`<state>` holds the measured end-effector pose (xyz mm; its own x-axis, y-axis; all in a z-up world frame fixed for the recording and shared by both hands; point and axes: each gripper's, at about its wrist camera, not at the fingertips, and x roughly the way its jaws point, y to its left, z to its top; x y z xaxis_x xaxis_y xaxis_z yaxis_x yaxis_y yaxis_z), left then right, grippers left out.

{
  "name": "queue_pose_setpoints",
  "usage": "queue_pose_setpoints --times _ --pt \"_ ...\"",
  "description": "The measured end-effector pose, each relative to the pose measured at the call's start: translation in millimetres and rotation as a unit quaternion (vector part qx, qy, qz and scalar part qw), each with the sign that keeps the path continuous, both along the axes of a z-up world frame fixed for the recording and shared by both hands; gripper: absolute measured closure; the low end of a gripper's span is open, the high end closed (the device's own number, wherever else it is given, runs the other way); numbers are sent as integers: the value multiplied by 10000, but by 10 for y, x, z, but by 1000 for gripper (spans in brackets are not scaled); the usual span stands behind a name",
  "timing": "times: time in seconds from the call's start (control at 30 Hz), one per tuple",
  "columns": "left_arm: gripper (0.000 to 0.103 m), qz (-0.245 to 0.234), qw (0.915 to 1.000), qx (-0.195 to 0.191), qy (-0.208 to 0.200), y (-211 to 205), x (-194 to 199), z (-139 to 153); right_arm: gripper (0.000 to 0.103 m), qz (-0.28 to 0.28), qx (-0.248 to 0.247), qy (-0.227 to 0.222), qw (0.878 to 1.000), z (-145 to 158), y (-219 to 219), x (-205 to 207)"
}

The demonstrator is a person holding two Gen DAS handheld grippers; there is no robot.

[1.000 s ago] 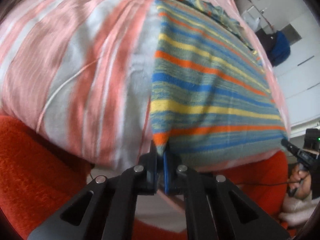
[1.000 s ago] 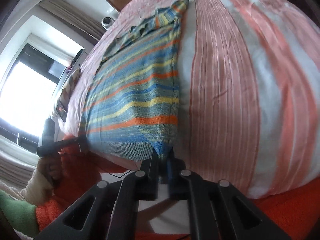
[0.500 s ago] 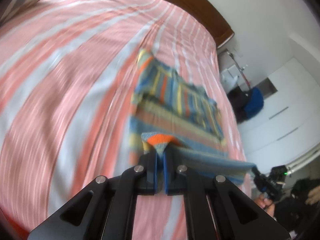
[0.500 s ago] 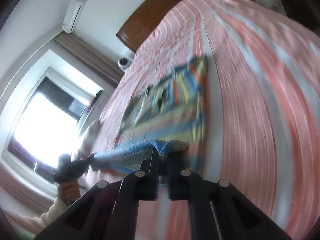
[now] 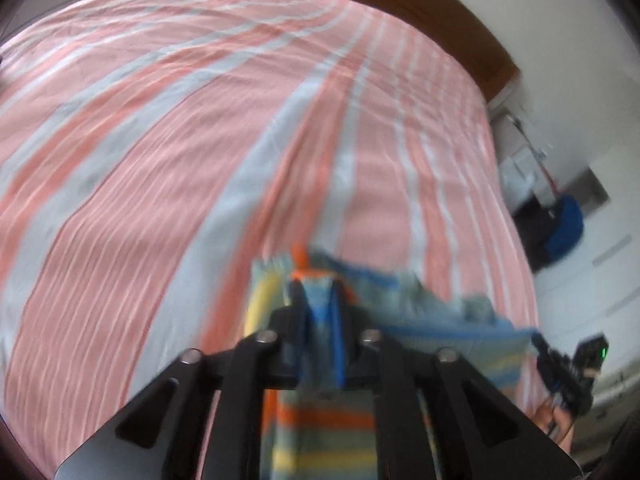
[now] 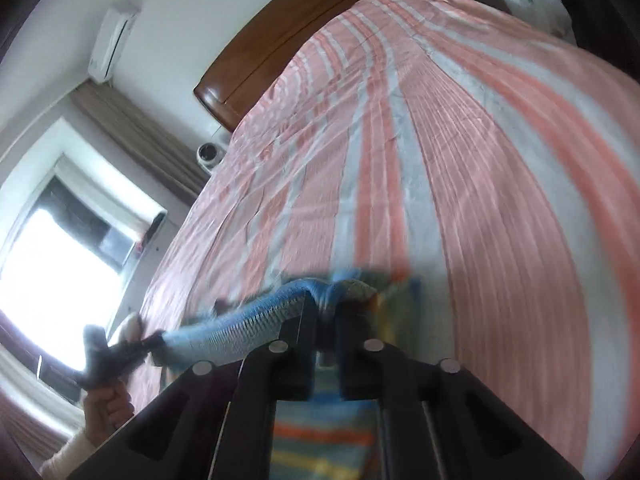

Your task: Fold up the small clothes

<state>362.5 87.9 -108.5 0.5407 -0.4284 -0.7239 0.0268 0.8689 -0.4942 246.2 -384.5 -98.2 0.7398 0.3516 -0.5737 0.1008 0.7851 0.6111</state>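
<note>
Both claws are carrying the hem of the striped knit garment point(image 5: 320, 432) up the bed point(image 5: 168, 128) toward the wooden headboard point(image 5: 432, 12), and the garment now lies doubled on itself. One second ago it lay flat and full length, with each claw clamped on a lower corner at the foot of the bed; now only a short length of it shows below and around each claw, at 6 o'clock in both wrist views. In the left wrist view, the left claw point(image 5: 320, 300) has a blue and grey fold of knit between its jaws, and those jaws are opening from the tight clamp held a second ago. In the right wrist view, the right claw point(image 6: 326, 312) has a blue corner of the hem between its jaws, and they are opening as well. The hem edge runs from the right claw toward 9 o'clock, where the other claw and the person's hand point(image 6: 106, 404) appear. Whether the pads press on the cloth cannot be told through the motion blur. Judgement: the lengthwise fold is laid and the release is under way; a second fold probably remains.
</note>
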Motion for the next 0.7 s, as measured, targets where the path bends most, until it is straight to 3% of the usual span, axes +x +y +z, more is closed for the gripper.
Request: queue_pose_setpoints --times 0.03,0.07,0.1,0.13,0.2,0.27,0.37,0.47,0.5,0.57,0.63,0.7 --pt "72 139 9999 -37 4 39 68 -2 64 -117 -25 41 9999 -30 -25 37" --pt "62 283 9995 -106 -72 114 81 35 61 -289 -64 80 9995 -42 -77 60" --pt "40 405 9990 -128 -168 197 55 85 60 -381 -95 67 9992 -18 -114 52" --pt "24 517 9982 -101 -285 290 18 145 60 -484 -158 -20 9987 53 -176 -2" --pt "22 608 9965 156 -559 457 -171 291 60 -432 -418 -82 9982 215 -227 -83" --pt "22 311 9976 152 -592 480 -326 333 59 -62 -759 -50 9971 373 -142 -192" --pt "22 -1025 9926 11 -652 193 -753 316 52 961 -653 -90 9932 497 200 -429" --pt "22 -2230 9723 550 -430 -350 -1004 222 47 1777 -654 138 9818 399 649 -596" --pt "22 -2505 9655 635 -324 -499 -1030 196 47 1967 -858 261 9764 324 817 -638" --pt "22 -2747 9594 616 -140 -669 -967 188 47 2080 -1121 447 9707 205 988 -678" --pt "19 -2796 9584 574 64 -751 -800 196 47 2143 -927 633 9703 160 1052 -620" --pt "16 -2834 9564 382 594 -817 -486 111 47 2217 -614 748 9703 205 1066 -496"
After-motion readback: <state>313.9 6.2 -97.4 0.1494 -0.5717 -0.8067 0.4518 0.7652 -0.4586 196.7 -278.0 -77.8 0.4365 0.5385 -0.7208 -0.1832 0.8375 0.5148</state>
